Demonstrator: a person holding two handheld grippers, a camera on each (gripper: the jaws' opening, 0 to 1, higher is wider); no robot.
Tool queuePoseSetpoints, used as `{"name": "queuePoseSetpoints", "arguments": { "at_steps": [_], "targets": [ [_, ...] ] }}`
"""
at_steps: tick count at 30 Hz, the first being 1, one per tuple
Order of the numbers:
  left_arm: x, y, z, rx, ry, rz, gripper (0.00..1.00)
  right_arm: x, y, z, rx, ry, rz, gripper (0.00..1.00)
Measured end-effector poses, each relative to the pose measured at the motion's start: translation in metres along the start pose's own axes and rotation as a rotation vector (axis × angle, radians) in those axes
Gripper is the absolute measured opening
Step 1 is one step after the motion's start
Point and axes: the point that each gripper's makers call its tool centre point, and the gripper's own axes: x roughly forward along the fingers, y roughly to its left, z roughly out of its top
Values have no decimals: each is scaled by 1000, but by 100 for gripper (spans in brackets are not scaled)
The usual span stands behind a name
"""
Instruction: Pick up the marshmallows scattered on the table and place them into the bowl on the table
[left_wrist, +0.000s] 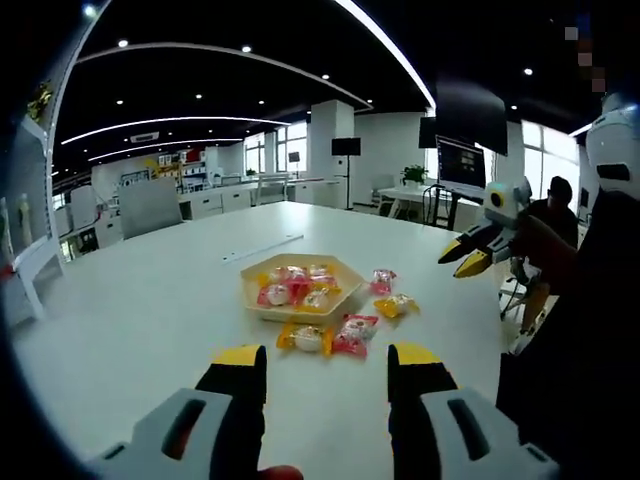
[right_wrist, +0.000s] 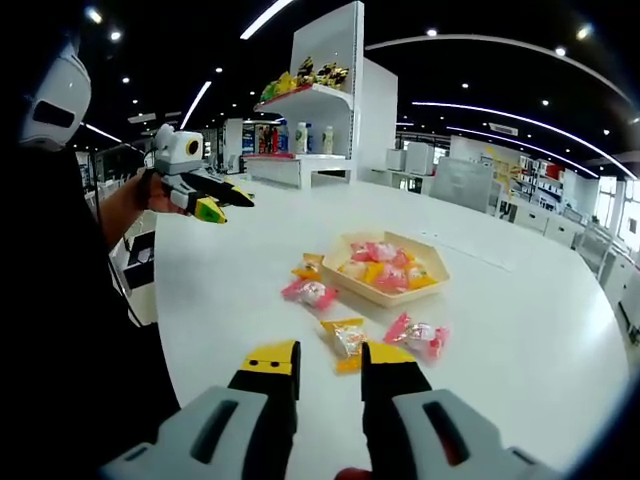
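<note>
Four wrapped marshmallows (right_wrist: 347, 338) loose on desk (right_wrist: 520, 300) beside hexagonal bowl (right_wrist: 432, 272), more inside. Both grippers' fingers (right_wrist: 270, 372) parted, holding nothing. Prob. light, squashy, slick wrappers; pinch gently across middle w/ right gripper (right_wrist: 328, 368).

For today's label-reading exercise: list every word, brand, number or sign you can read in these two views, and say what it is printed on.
None can be read.
Marshmallow wrappers: print too small and blurred.
Screen behind the table: content too blurred.
Shelf goods: labels too small.
</note>
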Motion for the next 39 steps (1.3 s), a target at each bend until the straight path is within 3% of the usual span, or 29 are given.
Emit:
{"name": "queuePoseSetpoints", "arguments": {
  "at_steps": [20,30,39],
  "targets": [
    [-15,-23,-8,11,1,-24,49,-5,-16,12,18,-55,-35,26],
    [-33,-38,-16,9,7,-45,51,-7,-21,12,31,-49,-44,27],
    [-33,-41,-17,18,14,-51,51,-3,-16,10,24,-29,-17,29]
  ]
}}
